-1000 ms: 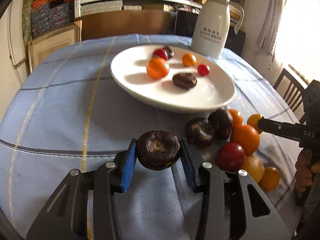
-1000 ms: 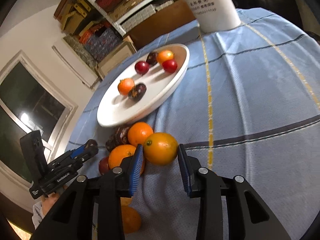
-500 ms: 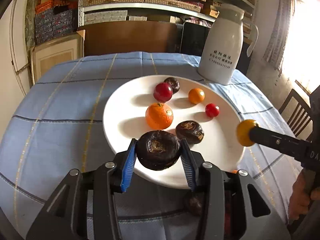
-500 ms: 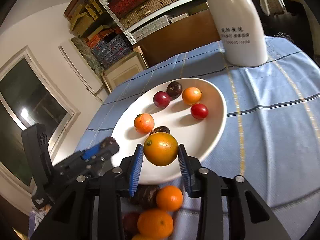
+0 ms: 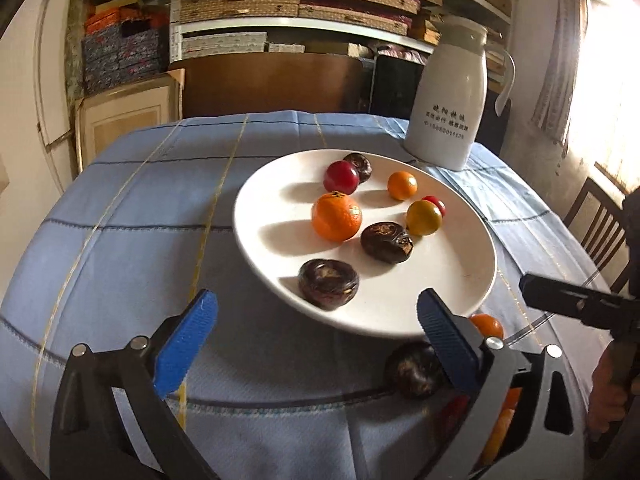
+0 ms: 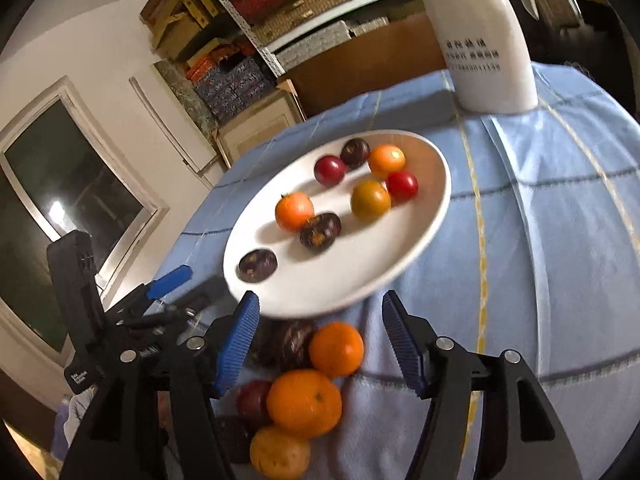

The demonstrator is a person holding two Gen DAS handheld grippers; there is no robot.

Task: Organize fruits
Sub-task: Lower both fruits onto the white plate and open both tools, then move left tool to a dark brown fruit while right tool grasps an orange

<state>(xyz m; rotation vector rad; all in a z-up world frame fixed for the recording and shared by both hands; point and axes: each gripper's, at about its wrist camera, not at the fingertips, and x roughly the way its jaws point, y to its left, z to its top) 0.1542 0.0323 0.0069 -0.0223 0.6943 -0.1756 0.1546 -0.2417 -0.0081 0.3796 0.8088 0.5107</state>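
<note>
Both of my grippers spread and empty, fruit split between plate and cloth.

Left wrist view: my left gripper (image 5: pixel 316 322) has its blue pads wide apart, holding nothing, just short of the white oval plate (image 5: pixel 460 280). On the plate I count 7 fruits, the wrinkled dark brown fruit (image 5: pixel 328 284) nearest me and the yellow-orange round fruit (image 5: pixel 424 217) beside a small red one.
Right wrist view: my right gripper (image 6: pixel 320 344) is also spread and empty above the loose pile of oranges (image 6: pixel 304 402) on the blue checked tablecloth (image 6: pixel 540 240).
</note>
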